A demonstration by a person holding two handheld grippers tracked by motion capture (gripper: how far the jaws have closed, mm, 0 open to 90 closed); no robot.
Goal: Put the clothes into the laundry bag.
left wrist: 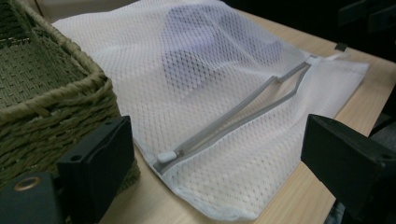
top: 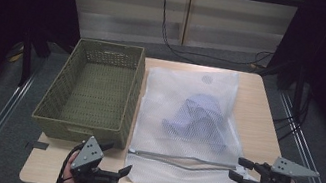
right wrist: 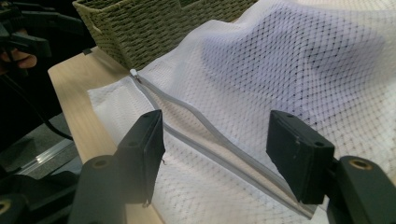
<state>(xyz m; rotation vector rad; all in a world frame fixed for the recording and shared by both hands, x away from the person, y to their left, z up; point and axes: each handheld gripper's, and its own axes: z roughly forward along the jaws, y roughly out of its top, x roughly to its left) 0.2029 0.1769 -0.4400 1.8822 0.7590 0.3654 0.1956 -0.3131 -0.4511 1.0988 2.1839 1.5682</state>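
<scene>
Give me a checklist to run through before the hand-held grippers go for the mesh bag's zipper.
1. Left hand-held gripper open, holding nothing: ok.
2. Right hand-held gripper open, holding nothing: ok.
3. Mesh laundry bag flat on the table, beside the wicker basket: ok.
4. Zipper unzipped along its length, gaping: ok.
5. Zipper pull reachable at the basket-side end, near the left hand-held gripper: ok.
6. Bluish garment inside the bag, free of the zipper opening: cannot tell.
</scene>
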